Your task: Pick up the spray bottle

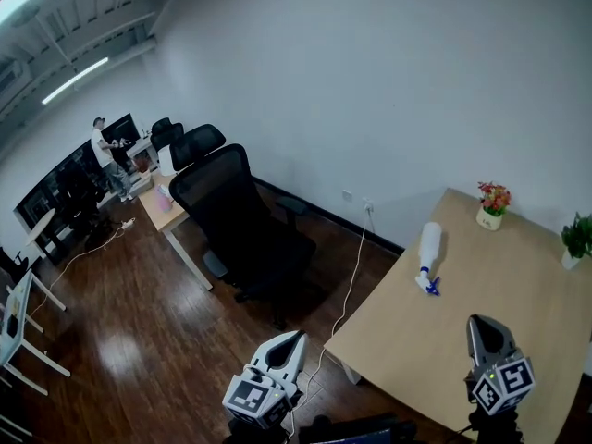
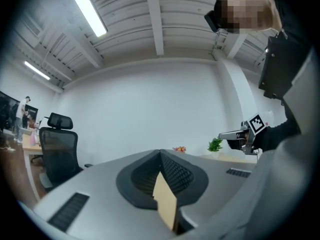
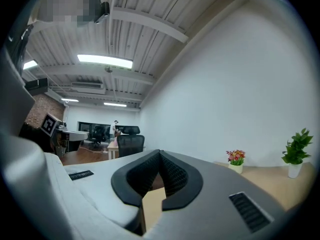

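A white spray bottle (image 1: 428, 251) with a blue trigger lies on its side on the light wooden table (image 1: 416, 340), towards the far left part of the top. In the head view my left gripper (image 1: 298, 336) hangs over the wooden floor just off the table's left corner, jaws shut and empty. My right gripper (image 1: 474, 320) is over the table's near part, short of the bottle, also shut with nothing held. Both gripper views show the tips meeting, left gripper (image 2: 160, 151) and right gripper (image 3: 160, 151); the bottle is hidden behind the jaws there.
A small pot of flowers (image 1: 492, 206) and a green plant (image 1: 576, 239) stand along the table's far side. A black office chair (image 1: 236, 215) and a small desk (image 1: 166, 213) are on the left. A white cable (image 1: 347, 285) runs across the floor. A person (image 1: 106, 155) stands far back.
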`<move>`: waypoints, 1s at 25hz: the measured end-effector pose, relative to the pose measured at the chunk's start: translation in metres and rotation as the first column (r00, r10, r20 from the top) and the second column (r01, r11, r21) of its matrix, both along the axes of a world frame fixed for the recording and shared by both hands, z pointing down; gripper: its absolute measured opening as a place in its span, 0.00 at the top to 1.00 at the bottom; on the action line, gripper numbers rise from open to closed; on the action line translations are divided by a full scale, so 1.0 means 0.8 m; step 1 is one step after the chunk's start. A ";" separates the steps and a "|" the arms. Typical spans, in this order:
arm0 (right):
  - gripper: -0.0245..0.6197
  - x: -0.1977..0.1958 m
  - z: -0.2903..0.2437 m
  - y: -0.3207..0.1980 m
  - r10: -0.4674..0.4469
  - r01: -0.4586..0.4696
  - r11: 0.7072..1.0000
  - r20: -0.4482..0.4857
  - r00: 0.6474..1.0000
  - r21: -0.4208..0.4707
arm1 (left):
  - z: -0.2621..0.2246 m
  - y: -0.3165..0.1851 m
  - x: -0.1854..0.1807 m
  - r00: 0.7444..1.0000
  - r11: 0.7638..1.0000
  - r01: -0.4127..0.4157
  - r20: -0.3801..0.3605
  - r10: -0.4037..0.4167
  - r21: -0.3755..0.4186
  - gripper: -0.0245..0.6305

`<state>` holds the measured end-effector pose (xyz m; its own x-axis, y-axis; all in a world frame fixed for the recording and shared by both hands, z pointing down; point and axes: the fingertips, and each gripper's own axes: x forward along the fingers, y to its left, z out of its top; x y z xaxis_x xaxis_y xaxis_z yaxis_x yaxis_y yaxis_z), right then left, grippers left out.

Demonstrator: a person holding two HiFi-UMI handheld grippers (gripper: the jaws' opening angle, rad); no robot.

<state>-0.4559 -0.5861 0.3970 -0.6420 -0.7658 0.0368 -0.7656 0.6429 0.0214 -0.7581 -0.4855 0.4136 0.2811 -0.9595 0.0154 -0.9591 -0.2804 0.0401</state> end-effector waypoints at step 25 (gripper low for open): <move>0.96 -0.105 -0.001 -0.280 0.391 -0.386 0.920 0.183 0.902 -0.066 | 0.004 -0.445 -0.046 0.897 0.907 -0.422 -0.138 0.419 0.011 0.96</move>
